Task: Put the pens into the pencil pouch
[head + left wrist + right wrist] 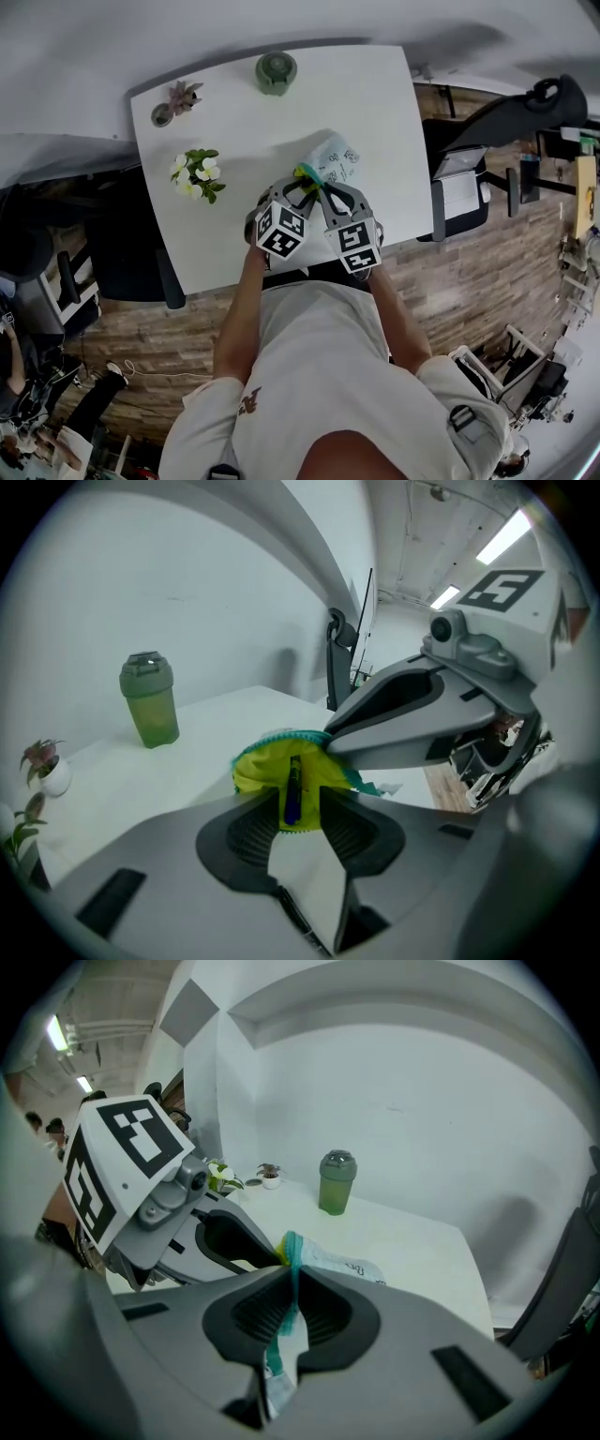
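Right at the left gripper (296, 823), the jaws stand apart, released. A dark blue pen (292, 789) stands lengthwise in the gap between them with room on either side, and neither pad presses on it. The pen lies against the yellow lining in the open mouth of the pencil pouch (255, 771). That mouth reaches in between the jaw tips, and its teal zipper edge curves over the far side.

The right gripper (292, 1283) comes in from the left gripper's right side, and the two sets of tips nearly meet at the pouch mouth. Its jaws are clenched on the pouch's teal zipper edge. The fabric is pinched thin between the ribbed pads and trails out behind them toward the camera.

Beyond the right gripper's tips, the pale printed body of the pouch lies on the white table (375, 103), stretching away from both grippers. Farther ahead of both, well apart from the pouch, a green shaker bottle (337, 1182) stands upright near the table's far edge.

Off to the left of the left gripper, near it, sits a plant with white flowers (197, 173). Farther out on that side, near the far corner, is a small potted plant with reddish leaves (176, 100). Past the table rises a plain white wall (141, 574).
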Action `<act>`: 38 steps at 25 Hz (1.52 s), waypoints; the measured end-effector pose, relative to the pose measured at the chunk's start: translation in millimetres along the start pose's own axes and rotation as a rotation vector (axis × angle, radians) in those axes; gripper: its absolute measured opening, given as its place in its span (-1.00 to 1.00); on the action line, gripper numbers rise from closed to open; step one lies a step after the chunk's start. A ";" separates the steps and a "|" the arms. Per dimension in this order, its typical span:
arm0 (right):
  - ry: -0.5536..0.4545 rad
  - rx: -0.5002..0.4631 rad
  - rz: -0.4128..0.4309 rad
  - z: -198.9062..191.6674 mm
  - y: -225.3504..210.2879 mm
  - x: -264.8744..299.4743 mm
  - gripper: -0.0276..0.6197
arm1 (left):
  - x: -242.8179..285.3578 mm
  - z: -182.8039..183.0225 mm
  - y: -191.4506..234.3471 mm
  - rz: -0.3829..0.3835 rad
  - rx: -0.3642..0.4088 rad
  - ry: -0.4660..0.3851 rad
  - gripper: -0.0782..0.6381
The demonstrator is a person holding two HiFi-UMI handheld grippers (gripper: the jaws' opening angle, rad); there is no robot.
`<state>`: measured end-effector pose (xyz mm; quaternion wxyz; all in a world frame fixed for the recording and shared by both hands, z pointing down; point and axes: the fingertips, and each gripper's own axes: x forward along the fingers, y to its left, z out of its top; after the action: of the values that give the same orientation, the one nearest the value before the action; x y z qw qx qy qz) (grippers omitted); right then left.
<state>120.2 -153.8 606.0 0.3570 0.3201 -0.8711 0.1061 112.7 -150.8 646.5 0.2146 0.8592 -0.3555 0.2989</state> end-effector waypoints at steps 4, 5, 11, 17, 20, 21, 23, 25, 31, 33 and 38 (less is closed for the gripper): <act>0.002 -0.017 0.016 1.3 3.3 0.5 -0.84 | -15.9 -4.0 2.4 0.043 -0.041 -0.016 -0.38; 0.000 -0.024 0.022 2.0 4.5 0.6 -0.84 | -20.5 -5.9 3.1 0.059 -0.050 -0.021 -0.38; -0.008 -0.072 0.075 0.3 9.6 0.5 -0.84 | -48.1 -27.3 2.7 0.177 -0.122 -0.023 -0.38; 0.001 -0.102 0.118 -8.5 14.7 1.9 -0.84 | -69.1 -67.6 -4.5 0.260 -0.191 0.024 -0.38; 0.005 -0.111 0.135 -11.9 15.9 2.1 -0.84 | -73.8 -87.9 -9.8 0.281 -0.231 0.048 -0.38; 0.006 -0.114 0.140 -12.8 16.3 2.2 -0.84 | -74.8 -93.7 -11.5 0.287 -0.243 0.054 -0.38; 0.008 -0.121 0.150 -14.1 17.0 3.0 -0.84 | -75.5 -105.4 -15.0 0.297 -0.263 0.069 -0.38; 0.009 -0.127 0.160 -14.8 17.6 4.1 -0.84 | -74.5 -117.8 -19.4 0.304 -0.283 0.089 -0.39; 0.015 -0.155 0.189 -14.9 19.5 9.2 -0.84 | -68.2 -151.2 -32.9 0.319 -0.352 0.140 -0.42; 0.017 -0.160 0.195 -15.2 20.1 10.4 -0.84 | -66.7 -158.1 -35.0 0.324 -0.375 0.143 -0.44; 0.020 -0.167 0.198 -14.3 22.1 11.7 -0.84 | -67.4 -169.0 -33.8 0.355 -0.370 0.162 -0.57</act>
<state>107.9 -136.4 625.4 0.3787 0.2004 -0.9008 0.0711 38.3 2.1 719.6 0.3401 0.7028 -0.5308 0.3296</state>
